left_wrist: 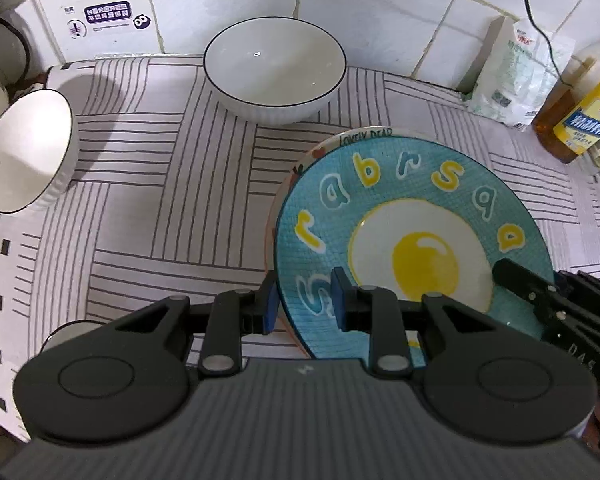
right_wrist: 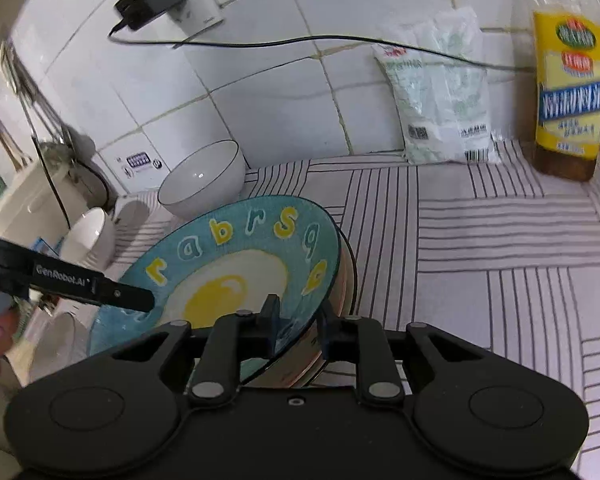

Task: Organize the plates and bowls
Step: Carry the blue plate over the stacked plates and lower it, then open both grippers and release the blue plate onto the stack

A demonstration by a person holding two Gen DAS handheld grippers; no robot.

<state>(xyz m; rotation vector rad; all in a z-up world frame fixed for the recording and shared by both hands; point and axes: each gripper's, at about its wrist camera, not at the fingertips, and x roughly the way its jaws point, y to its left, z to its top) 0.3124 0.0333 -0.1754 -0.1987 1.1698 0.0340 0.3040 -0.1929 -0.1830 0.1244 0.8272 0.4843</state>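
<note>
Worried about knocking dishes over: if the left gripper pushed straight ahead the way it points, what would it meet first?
The left gripper already straddles the rim of the blue egg plate, so that plate comes first. Beyond it, roughly in line, sits the white bowl by the tiled wall, though depth is hard to judge.

Blue fried-egg plate [left_wrist: 412, 216] tilted, apparently atop another plate, two white bowls [left_wrist: 275, 68] [left_wrist: 26, 156] behind on striped cloth

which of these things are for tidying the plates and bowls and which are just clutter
For the job: egg plate, back bowl, tilted bowl.
Clutter: oil bottle, white bag, charger.
</note>
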